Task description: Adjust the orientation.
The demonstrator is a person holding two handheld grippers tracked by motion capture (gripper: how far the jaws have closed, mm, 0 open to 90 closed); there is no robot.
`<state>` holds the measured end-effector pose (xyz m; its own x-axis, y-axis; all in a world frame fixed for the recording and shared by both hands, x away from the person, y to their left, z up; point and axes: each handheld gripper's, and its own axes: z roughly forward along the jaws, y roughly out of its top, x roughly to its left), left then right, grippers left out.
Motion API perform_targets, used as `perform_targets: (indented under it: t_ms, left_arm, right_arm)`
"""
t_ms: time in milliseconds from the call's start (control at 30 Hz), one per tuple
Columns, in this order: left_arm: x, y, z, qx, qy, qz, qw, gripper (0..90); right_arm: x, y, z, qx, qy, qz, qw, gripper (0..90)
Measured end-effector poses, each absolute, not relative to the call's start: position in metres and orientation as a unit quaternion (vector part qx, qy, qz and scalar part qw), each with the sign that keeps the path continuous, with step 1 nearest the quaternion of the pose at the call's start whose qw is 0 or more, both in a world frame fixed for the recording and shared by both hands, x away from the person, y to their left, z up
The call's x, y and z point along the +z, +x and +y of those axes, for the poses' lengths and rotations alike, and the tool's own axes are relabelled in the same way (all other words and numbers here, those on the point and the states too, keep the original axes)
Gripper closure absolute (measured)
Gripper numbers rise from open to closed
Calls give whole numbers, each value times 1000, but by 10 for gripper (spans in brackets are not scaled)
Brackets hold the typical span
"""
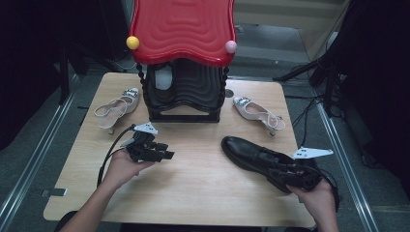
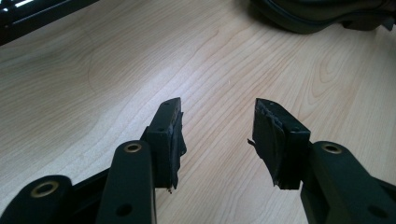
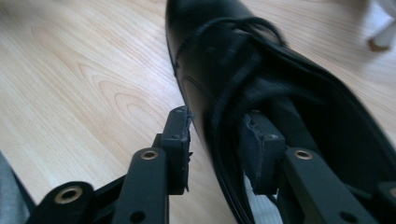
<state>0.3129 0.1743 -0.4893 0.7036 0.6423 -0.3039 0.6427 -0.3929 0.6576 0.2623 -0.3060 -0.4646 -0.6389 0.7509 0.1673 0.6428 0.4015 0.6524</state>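
The right gripper (image 3: pixel 215 135) stood released astride the collar wall of the black leather shoe (image 1: pixel 251 154) near the desk's (image 1: pixel 193 193) right edge, while the left gripper (image 2: pixel 219 135) gaped empty.

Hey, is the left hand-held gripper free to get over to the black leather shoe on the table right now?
Probably yes. The left hand-held gripper is open with nothing between its jaws, and bare wooden table lies between it and the black leather shoe. The right hand-held gripper already straddles the shoe's side wall at the heel end.
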Motion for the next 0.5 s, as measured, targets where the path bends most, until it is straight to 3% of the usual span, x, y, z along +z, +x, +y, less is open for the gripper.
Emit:
perform_targets:
  t_ms: [300,367,400,500]
  left_arm:
    - [-490,312,172,2,835,383,395,527]
    - [-490,312,172,3,835,382,395,527]
    - [-490,312,172,4,836,382,394,527]
    - [-491,313,172,1,837,380,394,539]
  right_arm:
    - [-476,286,-282,329,415,846,61,627]
    - [-475,288,-281,335,420,841,58,661]
    - [-476,289,-281,340,429,836,47,725]
    - [-478,291,-283,360,445,820,11,808]
